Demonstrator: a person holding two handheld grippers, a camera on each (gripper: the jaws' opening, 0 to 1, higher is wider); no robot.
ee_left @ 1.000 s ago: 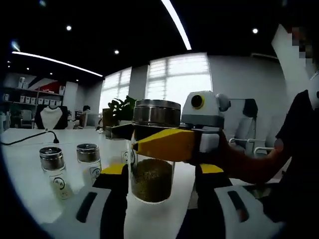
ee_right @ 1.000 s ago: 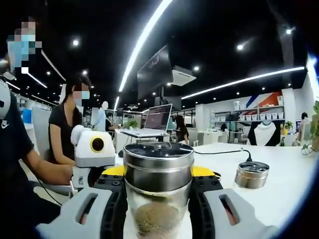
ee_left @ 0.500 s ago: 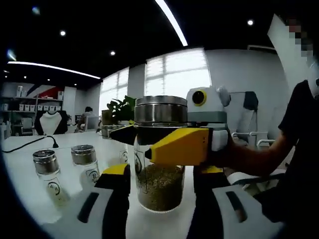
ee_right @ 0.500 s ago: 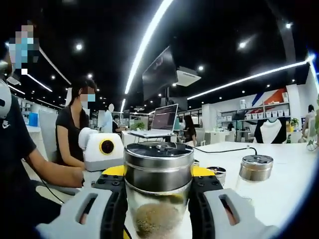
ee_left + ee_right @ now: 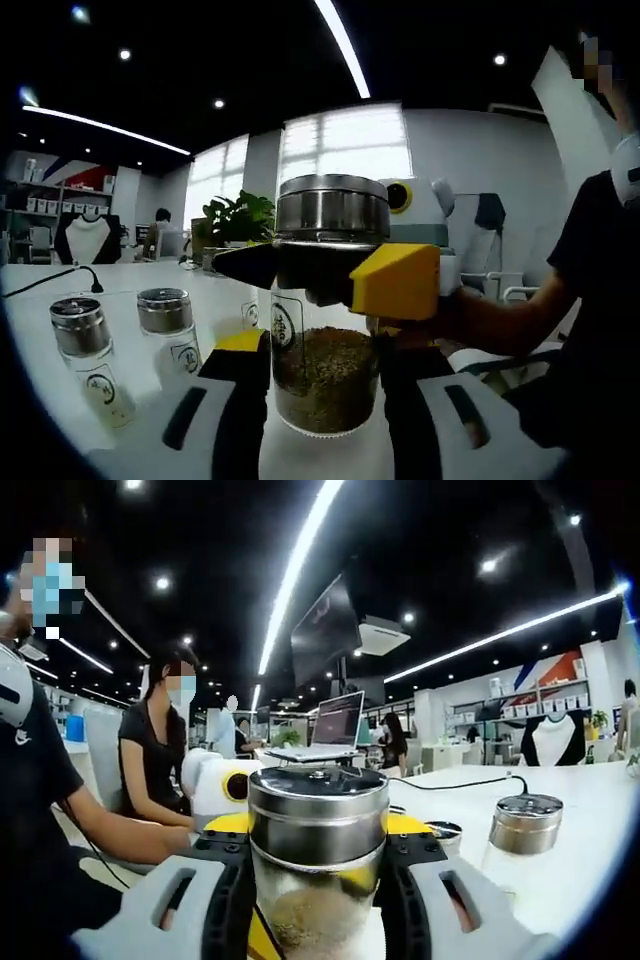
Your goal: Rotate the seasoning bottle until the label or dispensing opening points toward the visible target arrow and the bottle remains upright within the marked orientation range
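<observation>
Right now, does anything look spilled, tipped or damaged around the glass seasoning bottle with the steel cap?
Nothing stands out. The glass seasoning bottle with the steel cap stands upright between the left gripper, while the right gripper clamps just under its cap. Two smaller steel-capped shaker jars stand upright on the white table, with no spilled seasoning visible.

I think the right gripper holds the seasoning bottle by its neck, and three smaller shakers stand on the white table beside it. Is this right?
Not quite: there are two smaller shakers on the white table, not three, as the left gripper view shows. The right gripper does clamp the seasoning bottle just under its metal cap.
</observation>
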